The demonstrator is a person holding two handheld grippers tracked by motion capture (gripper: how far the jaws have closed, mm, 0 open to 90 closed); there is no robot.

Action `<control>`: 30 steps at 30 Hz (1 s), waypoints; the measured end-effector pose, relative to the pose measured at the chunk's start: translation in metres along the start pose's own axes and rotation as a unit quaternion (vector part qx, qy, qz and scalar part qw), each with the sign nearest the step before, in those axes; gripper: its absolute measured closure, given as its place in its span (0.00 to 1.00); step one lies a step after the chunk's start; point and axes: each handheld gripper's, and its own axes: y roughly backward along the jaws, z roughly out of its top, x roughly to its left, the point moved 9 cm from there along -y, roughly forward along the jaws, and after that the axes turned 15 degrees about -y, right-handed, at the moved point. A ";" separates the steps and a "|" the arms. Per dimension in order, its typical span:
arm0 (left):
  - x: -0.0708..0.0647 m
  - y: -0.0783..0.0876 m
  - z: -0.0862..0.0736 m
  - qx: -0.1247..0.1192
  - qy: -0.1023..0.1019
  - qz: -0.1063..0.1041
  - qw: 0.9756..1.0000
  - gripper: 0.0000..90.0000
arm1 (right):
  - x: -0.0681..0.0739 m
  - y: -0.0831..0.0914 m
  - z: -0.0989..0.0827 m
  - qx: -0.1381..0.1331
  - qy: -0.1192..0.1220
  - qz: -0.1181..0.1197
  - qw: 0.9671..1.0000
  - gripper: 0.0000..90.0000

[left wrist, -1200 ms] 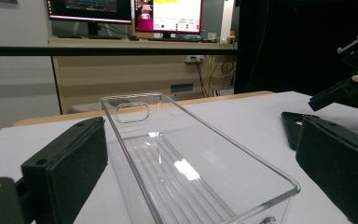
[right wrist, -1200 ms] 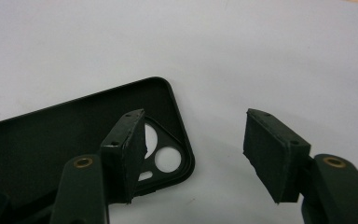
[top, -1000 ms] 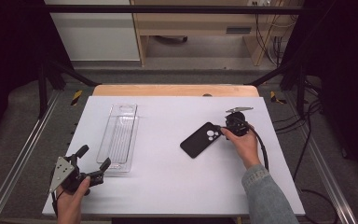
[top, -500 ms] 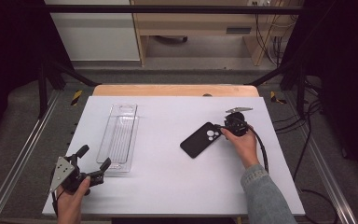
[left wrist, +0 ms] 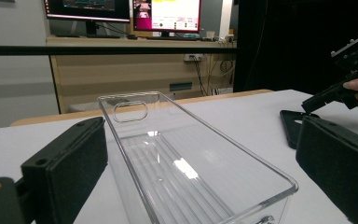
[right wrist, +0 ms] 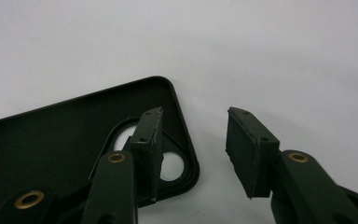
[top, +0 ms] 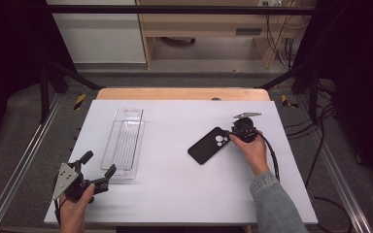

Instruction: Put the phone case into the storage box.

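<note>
Narrowing since the earlier frame, the right gripper (top: pixel 233 134) fingers (right wrist: pixel 149 140) have just been closing; a gap remains, with the camera-cutout edge of the black phone case (top: pixel 209 145) between them, one finger over the case, the other over bare bench (top: pixel 175 194). No pad presses on it yet. Both hands and the case lie as before. The case rests flat toward the bench's right edge. The left gripper (top: pixel 98 167), near the front-left corner, holds its fingers wide apart at the near end of the clear plastic tray (top: pixel 126 141).
</note>
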 end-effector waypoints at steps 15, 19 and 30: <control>0.000 -0.001 -0.001 0.001 0.001 0.000 1.000 0.02 | -0.004 -0.004 -0.009 0.024 0.011 -0.010 1.000 0.71; 0.000 -0.001 -0.001 0.002 0.000 -0.001 1.000 0.02 | -0.004 -0.004 -0.010 0.028 0.013 -0.009 0.999 0.72; -0.002 -0.002 -0.001 0.005 -0.004 -0.004 1.000 0.02 | -0.003 -0.005 -0.012 0.032 0.014 -0.008 0.999 0.76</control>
